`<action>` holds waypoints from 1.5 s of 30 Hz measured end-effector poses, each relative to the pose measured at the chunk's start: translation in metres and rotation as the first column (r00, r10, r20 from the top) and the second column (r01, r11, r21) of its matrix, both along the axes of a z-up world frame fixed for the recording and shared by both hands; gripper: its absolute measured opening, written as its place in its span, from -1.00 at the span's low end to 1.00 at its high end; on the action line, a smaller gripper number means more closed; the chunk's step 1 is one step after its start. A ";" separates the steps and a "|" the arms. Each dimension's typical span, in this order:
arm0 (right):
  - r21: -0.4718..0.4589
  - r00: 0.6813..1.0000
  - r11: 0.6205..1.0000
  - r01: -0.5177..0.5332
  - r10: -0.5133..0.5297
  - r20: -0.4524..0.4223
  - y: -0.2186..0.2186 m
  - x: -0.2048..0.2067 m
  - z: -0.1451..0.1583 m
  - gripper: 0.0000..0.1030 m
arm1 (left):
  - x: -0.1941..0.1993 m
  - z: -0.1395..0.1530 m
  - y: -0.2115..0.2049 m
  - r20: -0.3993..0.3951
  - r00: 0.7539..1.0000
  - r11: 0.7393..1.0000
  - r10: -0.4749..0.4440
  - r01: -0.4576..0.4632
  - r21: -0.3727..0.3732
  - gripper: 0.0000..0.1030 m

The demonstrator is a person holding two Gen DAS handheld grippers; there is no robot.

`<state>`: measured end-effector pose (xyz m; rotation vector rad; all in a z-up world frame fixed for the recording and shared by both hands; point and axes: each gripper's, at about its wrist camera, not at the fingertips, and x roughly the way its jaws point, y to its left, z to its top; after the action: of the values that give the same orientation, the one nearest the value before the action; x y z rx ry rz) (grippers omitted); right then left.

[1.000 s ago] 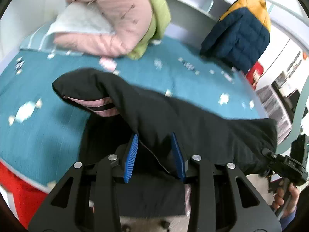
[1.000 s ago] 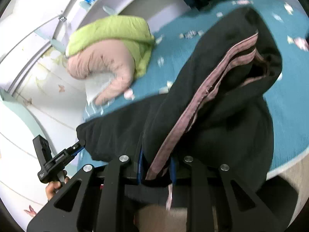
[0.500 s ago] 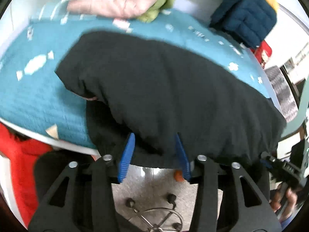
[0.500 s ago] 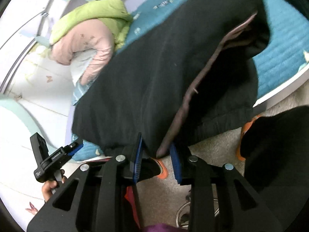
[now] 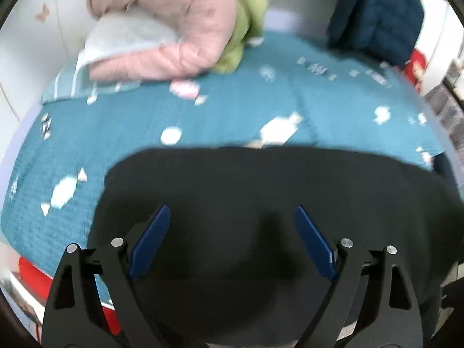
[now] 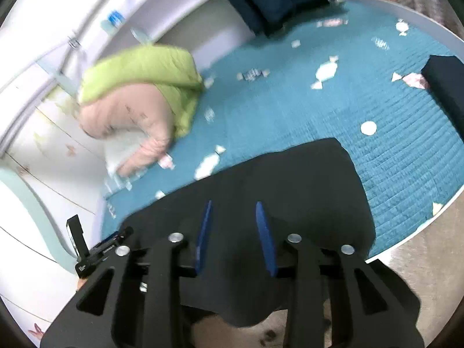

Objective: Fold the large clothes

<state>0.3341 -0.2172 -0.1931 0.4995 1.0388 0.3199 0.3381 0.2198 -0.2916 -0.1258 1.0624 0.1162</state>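
A large black fabric garment (image 5: 261, 203) lies spread flat on the near part of a bed covered with a teal quilted bedspread printed with white candy shapes (image 5: 232, 110). Its near edge hangs over the side of the bed toward the floor; in the right wrist view that edge droops below the bed rim and part of it is hidden behind the gripper body. Both views are blurred, so no seams, sleeves or folds in the black cloth can be made out.

The left gripper (image 5: 232, 232) hovers over the garment with its blue-padded fingers (image 5: 150, 240) spread wide and opening; the cloth lies beneath them and nothing is pinched. The right gripper (image 6: 233, 232) stands over the same garment, its blue fingers (image 6: 203, 235) partly apart and opening, with black cloth seen through the gap but no pad pressing on it.

At the far side of the bed lies a pile of puffy pink and lime-green quilted jackets (image 5: 179, 26) with a pale cloth under it. A navy and yellow puffer jacket (image 5: 374, 14) rests at the far corner, cut off by the frame. In the right wrist view the left gripper's black handle (image 6: 87, 249) shows at the lower left; the hand on it is almost wholly hidden.
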 end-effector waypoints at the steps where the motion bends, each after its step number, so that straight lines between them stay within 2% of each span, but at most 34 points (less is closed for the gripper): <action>1: -0.025 0.999 1.000 0.011 -0.011 -0.034 -0.001 0.008 -0.015 -0.33 | -0.002 -0.014 0.007 -0.026 0.999 0.999 0.027 -0.028 -0.027 0.71; 3: -0.144 0.993 0.990 0.004 -0.021 -0.118 -0.004 0.014 -0.046 -0.30 | -0.009 -0.039 0.015 -0.059 0.996 0.990 0.061 -0.067 -0.120 0.71; 5: -0.181 0.969 0.983 -0.001 -0.044 -0.244 -0.009 0.011 -0.088 -0.35 | -0.024 -0.076 0.025 -0.127 0.986 0.967 0.105 -0.131 -0.217 0.72; 6: -0.152 0.936 0.988 -0.027 -0.028 -0.351 -0.015 0.005 -0.121 -0.42 | -0.031 -0.086 0.028 -0.124 0.986 0.964 0.107 -0.134 -0.229 0.73; 7: -0.129 0.912 0.991 -0.034 -0.022 -0.410 -0.018 -0.003 -0.143 -0.52 | -0.039 -0.093 0.027 -0.104 0.990 0.969 0.095 -0.116 -0.218 0.73; 8: -0.123 0.896 0.992 -0.016 -0.040 -0.443 -0.023 -0.013 -0.165 -0.72 | -0.046 -0.095 0.024 -0.082 0.993 0.974 0.082 -0.097 -0.205 0.73; 9: -0.115 0.889 0.993 -0.009 -0.045 -0.456 -0.026 -0.025 -0.186 -0.75 | -0.050 -0.095 0.022 -0.076 0.994 0.975 0.079 -0.093 -0.200 0.73; 10: -0.096 0.896 0.995 -0.010 -0.034 -0.443 -0.025 -0.032 -0.198 -0.75 | -0.052 -0.095 0.021 -0.076 0.994 0.977 0.080 -0.093 -0.193 0.73; 12: -0.093 0.913 0.995 0.018 -0.054 -0.404 -0.025 -0.038 -0.201 -0.76 | -0.052 -0.096 0.021 -0.080 0.994 0.978 0.078 -0.092 -0.188 0.73; 14: -0.134 0.918 0.991 -0.001 -0.052 -0.393 -0.019 -0.036 -0.198 -0.76 | -0.049 -0.097 0.020 -0.086 0.993 0.978 0.081 -0.096 -0.186 0.73; 16: -0.159 0.916 0.987 -0.023 -0.043 -0.398 -0.012 -0.033 -0.197 -0.75 | -0.048 -0.096 0.019 -0.091 0.992 0.979 0.084 -0.099 -0.177 0.73; 26: -0.155 0.912 0.988 -0.014 -0.051 -0.406 -0.022 -0.029 -0.196 -0.75 | -0.046 -0.097 0.018 -0.078 0.992 0.980 0.096 -0.108 -0.167 0.73; 33: -0.164 0.913 0.986 -0.009 -0.059 -0.404 -0.003 -0.035 -0.190 -0.74 | -0.047 -0.096 0.014 -0.075 0.992 0.981 0.106 -0.116 -0.154 0.73; 45: -0.179 0.912 0.984 -0.015 -0.060 -0.407 0.002 -0.033 -0.190 -0.73 | -0.048 -0.097 0.012 -0.069 0.991 0.981 0.114 -0.123 -0.152 0.73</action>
<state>0.3015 -0.2148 -0.3827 0.4246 1.4567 0.0968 0.2900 0.2318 -0.3881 -0.3292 1.1235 0.1447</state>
